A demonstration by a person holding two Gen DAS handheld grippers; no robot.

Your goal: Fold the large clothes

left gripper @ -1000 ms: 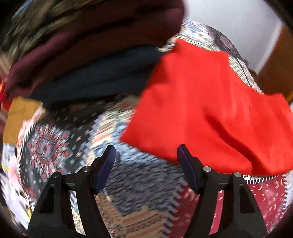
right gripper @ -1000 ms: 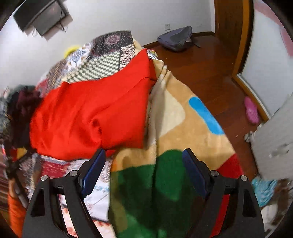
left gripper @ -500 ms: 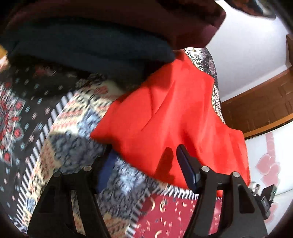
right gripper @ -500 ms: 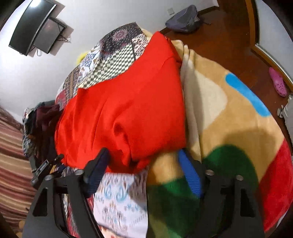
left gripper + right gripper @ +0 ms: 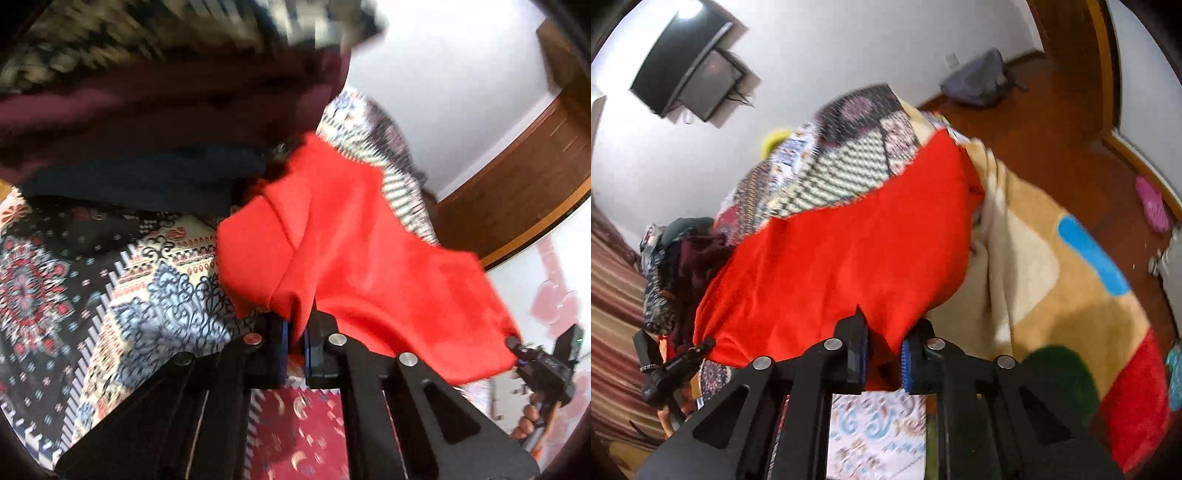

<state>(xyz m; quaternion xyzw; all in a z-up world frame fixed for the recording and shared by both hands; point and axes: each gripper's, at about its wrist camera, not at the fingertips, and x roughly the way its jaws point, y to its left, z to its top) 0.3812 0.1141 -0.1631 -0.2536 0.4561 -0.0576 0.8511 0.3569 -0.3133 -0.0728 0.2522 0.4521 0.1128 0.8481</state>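
A large red garment [image 5: 362, 254] lies spread on a patterned bedspread [image 5: 147, 295]. My left gripper [image 5: 295, 343] is shut on its near left corner, the cloth pinched between the blue pads. In the right wrist view the same red garment [image 5: 849, 258] stretches across the bed, and my right gripper [image 5: 882, 354] is shut on its near right corner. Each gripper shows in the other's view: the right one [image 5: 543, 365] at the garment's far corner, the left one [image 5: 676, 365] at its left edge.
A pile of dark maroon and navy clothes [image 5: 147, 140] sits at the bed's left, close above the left gripper. A tan blanket with blue, green and red patches [image 5: 1052, 295] lies right of the garment. Wooden floor, a grey bag [image 5: 979, 77] and a pink slipper [image 5: 1152, 203] lie beyond.
Both grippers were open a second ago, moved in to the garment's near corners and have closed on the red cloth.
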